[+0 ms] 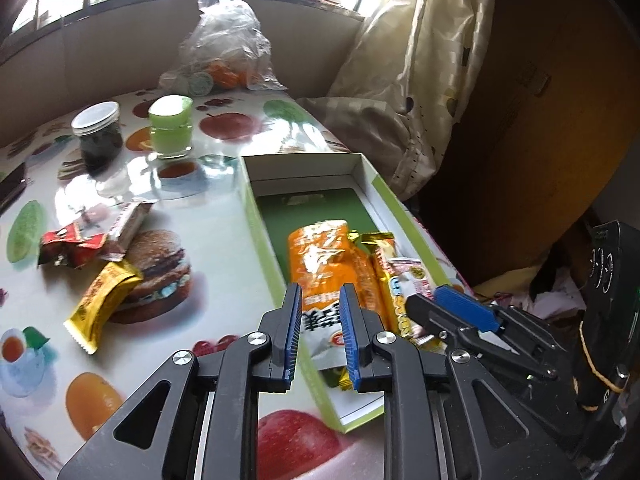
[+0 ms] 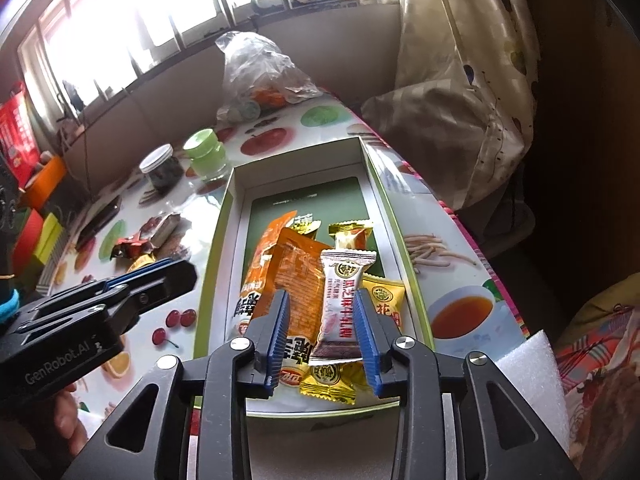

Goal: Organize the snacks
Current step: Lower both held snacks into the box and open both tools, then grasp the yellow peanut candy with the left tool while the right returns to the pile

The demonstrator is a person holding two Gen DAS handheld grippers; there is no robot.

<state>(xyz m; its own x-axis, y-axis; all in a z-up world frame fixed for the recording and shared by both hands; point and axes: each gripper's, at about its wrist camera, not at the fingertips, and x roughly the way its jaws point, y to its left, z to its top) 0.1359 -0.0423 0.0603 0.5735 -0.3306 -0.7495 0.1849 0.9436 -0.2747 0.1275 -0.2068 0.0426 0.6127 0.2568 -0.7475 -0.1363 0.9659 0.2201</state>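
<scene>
An open box with a green rim lies on the fruit-print table. Inside it are a large orange packet, gold-wrapped candies and a white candy packet. My left gripper hovers open over the orange packet, touching nothing. My right gripper is open with the white packet between its fingers, clear of the left pad. Loose on the table left of the box are a yellow packet, a red packet and a white-and-brown bar.
A dark-filled jar and a green-lidded jar stand behind the loose snacks. A clear plastic bag sits at the table's far end. A curtain hangs past the right table edge. White foam lies near right.
</scene>
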